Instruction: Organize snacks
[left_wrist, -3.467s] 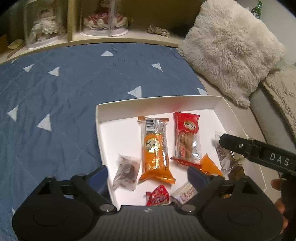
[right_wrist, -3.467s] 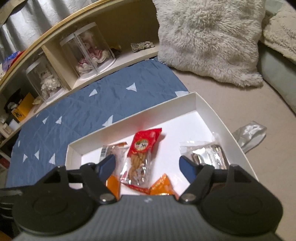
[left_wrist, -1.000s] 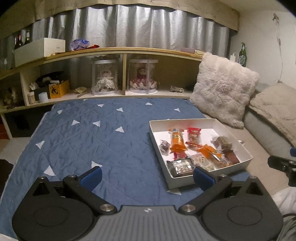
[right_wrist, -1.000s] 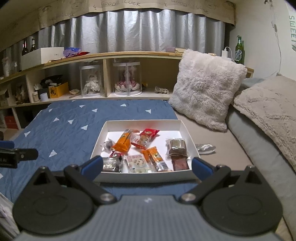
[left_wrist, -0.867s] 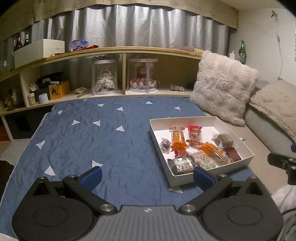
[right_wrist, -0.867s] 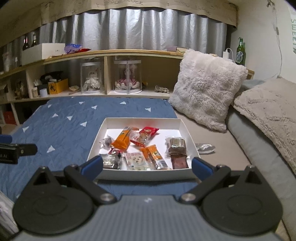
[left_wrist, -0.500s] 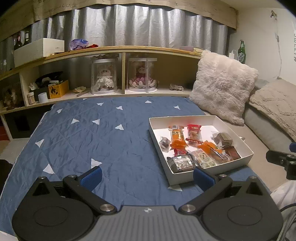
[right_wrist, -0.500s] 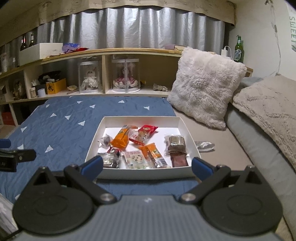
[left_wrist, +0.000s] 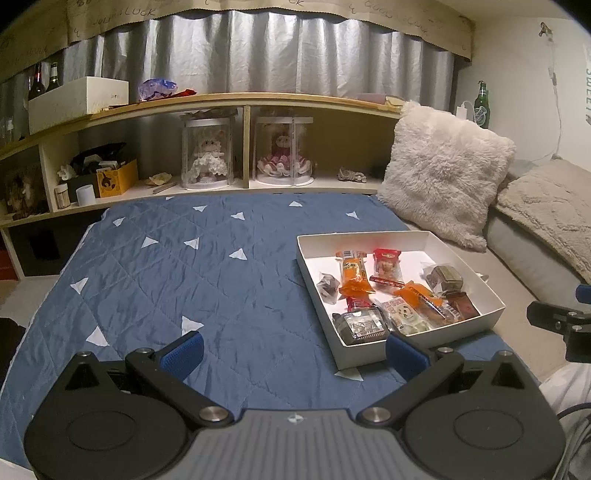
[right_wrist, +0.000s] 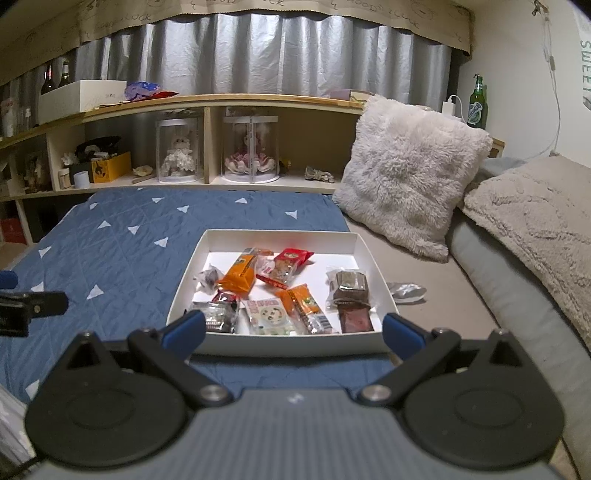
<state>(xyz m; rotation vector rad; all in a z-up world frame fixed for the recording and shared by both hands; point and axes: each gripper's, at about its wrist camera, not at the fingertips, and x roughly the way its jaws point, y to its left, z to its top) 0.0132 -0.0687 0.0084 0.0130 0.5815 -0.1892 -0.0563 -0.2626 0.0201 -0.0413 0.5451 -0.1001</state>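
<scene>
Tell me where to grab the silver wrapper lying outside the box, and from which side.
Take the silver wrapper at its crumpled top, coming from above with the right gripper. It lies flat on the beige sheet, right of the box, so a side approach would probably slide under nothing.

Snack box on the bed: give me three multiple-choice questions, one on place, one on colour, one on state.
1. Where does the silver wrapper lie?
A. in the white box
B. on the bed outside the box, on its pillow side
C. on the shelf

2. What colour is the blanket under the white box?
A. blue
B. red
C. green

3. How are the right tongs?
A. shut on a snack
B. open, empty
C. out of view

Answers: 1 B, it rests beside the box wall; 2 A, blue with white triangles; 3 B, fingers wide apart, nothing between.
</scene>
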